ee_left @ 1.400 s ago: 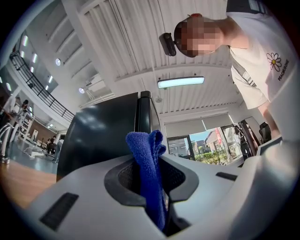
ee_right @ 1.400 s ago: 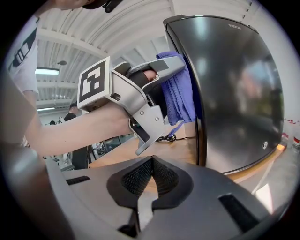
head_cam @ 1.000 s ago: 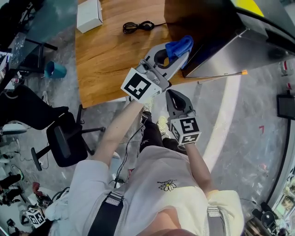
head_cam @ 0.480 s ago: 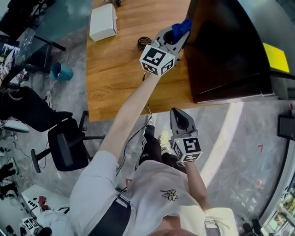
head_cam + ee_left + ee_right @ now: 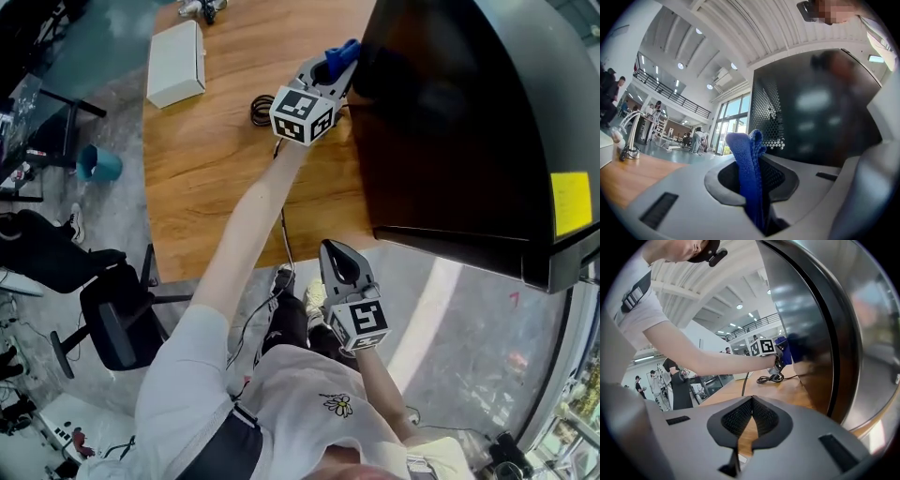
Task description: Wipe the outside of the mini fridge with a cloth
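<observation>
Nearest the person, the grey right gripper (image 5: 335, 253) hangs closed and empty. Beyond it, the left gripper (image 5: 330, 71) pinches a soft, probably limp blue knitted cloth (image 5: 343, 53) by its bunched fold, at the side of the glossy black mini fridge (image 5: 450, 122) on the wooden table (image 5: 216, 150).

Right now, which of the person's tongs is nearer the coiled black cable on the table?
Left. The left tongs, clamping the blue cloth, are over the table just beside the cable; the right tongs hang shut back by the table's near edge.

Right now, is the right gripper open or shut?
Shut and empty: in its own view the right gripper has its jaw tips meeting, with nothing between them.
</observation>
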A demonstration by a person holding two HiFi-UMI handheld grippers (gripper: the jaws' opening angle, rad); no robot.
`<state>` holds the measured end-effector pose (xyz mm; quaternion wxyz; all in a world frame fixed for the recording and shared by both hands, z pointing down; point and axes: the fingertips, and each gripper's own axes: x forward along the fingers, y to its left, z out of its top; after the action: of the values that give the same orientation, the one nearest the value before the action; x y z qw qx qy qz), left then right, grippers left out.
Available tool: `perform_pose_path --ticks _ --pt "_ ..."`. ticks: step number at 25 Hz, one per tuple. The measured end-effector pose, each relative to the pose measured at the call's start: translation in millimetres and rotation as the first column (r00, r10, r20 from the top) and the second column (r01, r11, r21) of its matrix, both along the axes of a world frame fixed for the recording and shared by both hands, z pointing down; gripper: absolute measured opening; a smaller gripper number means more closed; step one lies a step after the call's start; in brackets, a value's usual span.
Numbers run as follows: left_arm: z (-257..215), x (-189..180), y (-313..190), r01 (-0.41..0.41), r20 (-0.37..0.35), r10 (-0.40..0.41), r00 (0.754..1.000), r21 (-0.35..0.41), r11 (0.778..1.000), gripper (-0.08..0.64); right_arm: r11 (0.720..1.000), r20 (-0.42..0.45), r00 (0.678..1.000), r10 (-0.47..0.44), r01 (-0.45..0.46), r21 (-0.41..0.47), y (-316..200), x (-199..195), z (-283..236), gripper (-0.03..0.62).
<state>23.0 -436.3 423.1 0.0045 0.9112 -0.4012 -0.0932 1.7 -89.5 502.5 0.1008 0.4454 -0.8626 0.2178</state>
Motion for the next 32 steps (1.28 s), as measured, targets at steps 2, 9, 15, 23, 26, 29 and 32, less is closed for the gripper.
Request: perform_pose_path --ticks 2,9,15,23,26,29,32 --pt "3 3 -4 -0.008 -0.008 0.008 1.0 -0.004 1.0 0.064 1.0 -0.003 1.0 0.005 -0.005 0.002 -6 2 0 0.012" --pt "2 8 6 -0.056 0.015 0.056 0.998 0.025 0.998 0.065 1.0 -0.009 1.0 -0.006 0.006 0.004 -13 2 2 0.012" --pt "-11 20 45 -0.097 0.001 0.097 0.995 0.085 0.992 0.064 0.999 -0.011 0.999 -0.051 0.051 0.007 -5 -5 2 0.012" --pt "-22 37 120 -0.169 0.004 0.17 0.985 0.148 0.974 0.064 0.996 -0.01 0.996 -0.087 0.087 0.001 18 -10 6 0.012" --pt "-25 41 144 -0.193 -0.003 0.196 0.981 0.157 0.968 0.065 0.995 -0.016 0.995 -0.096 0.096 0.0 26 -11 7 0.012" --pt "-28 46 166 -0.215 -0.018 0.221 0.975 0.168 0.962 0.064 0.994 -0.027 0.994 -0.106 0.106 0.005 30 -9 8 0.012" --pt "-44 51 195 -0.23 -0.067 0.255 0.965 0.255 0.939 0.064 0.993 -0.032 0.993 -0.116 0.116 0.004 38 -9 8 0.012"
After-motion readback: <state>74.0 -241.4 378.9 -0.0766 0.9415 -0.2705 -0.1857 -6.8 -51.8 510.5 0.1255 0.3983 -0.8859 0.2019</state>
